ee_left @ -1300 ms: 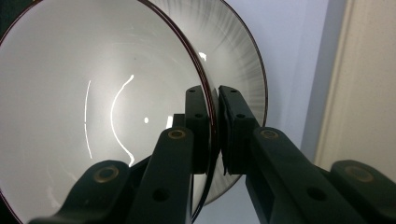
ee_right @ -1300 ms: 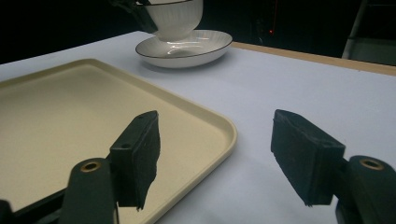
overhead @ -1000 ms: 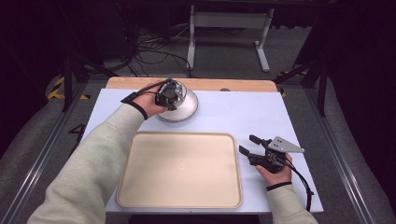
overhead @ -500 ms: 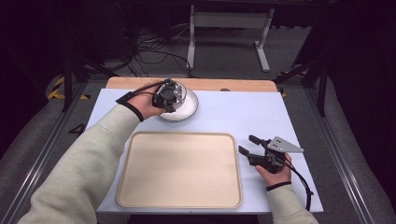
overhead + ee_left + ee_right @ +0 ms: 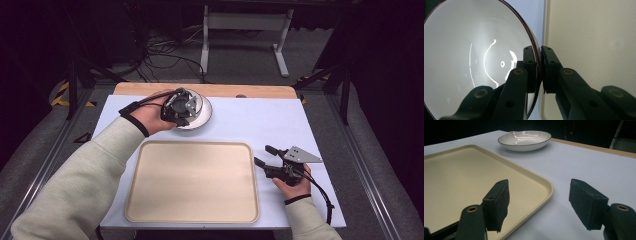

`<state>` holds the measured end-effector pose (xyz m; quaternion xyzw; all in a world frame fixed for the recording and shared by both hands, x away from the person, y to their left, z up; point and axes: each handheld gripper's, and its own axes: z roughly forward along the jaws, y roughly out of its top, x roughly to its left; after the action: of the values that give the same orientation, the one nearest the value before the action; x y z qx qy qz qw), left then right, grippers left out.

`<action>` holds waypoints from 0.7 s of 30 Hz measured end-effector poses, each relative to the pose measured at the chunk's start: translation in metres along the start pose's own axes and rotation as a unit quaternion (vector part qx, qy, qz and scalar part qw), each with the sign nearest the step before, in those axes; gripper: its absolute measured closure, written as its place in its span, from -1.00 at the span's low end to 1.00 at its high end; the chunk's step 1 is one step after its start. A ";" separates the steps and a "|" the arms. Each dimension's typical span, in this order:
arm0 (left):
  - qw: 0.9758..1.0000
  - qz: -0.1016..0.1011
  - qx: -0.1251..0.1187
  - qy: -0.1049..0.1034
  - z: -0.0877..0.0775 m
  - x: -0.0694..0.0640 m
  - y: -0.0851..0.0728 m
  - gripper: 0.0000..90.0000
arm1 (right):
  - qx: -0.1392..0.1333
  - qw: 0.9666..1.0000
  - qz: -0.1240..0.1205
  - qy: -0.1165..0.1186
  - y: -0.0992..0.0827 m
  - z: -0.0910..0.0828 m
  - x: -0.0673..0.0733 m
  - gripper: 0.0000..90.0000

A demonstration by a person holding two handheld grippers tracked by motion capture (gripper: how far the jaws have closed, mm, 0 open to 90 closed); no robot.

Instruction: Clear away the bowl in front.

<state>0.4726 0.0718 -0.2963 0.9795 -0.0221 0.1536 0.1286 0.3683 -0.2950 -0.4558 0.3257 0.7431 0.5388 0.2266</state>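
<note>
A white plate (image 5: 201, 114) with a thin dark rim sits at the back left of the table, just beyond the beige tray (image 5: 192, 180). My left gripper (image 5: 180, 107) is over the plate's near-left edge. In the left gripper view, this left gripper (image 5: 539, 50) is shut on the plate (image 5: 474, 62), one jaw inside the rim and one outside, with the tray (image 5: 594, 37) beyond. My right gripper (image 5: 262, 155) rests open on the table right of the tray. Nothing sits between its fingers in the right gripper view (image 5: 539, 187), which shows the tray (image 5: 461, 170) and plate (image 5: 524, 140).
The pale blue table top (image 5: 260, 122) has bare room between the plate and my right gripper. A wooden strip (image 5: 240, 91) runs along its far edge. Dark floor, cables and a metal stand (image 5: 240, 30) lie behind the table.
My left gripper has shifted slightly left and nearer along the plate's edge. The plate, the tray and my right gripper stay where they were.
</note>
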 end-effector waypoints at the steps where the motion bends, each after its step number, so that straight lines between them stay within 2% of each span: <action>1: 1.000 -0.002 0.000 -0.002 -0.002 -0.002 0.000 0.85 | 0.001 1.000 0.000 0.001 0.000 0.000 0.000 -0.25; 15: 1.000 0.018 -0.002 -0.022 -0.025 -0.039 0.005 0.85 | 0.008 1.000 0.003 0.006 0.001 0.001 -0.001 -0.25; 16: 0.999 0.025 -0.001 -0.022 -0.026 -0.041 0.005 0.85 | 0.008 1.000 0.002 0.007 0.001 0.002 -0.001 -0.25; 21: 0.999 0.021 -0.002 -0.031 -0.031 -0.053 0.007 0.85 | 0.008 1.000 0.002 0.007 0.001 0.002 -0.001 -0.26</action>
<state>0.4126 0.0734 -0.2821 0.9828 -0.0473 0.1262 0.1262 0.3702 -0.2946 -0.4556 0.3251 0.7484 0.5354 0.2183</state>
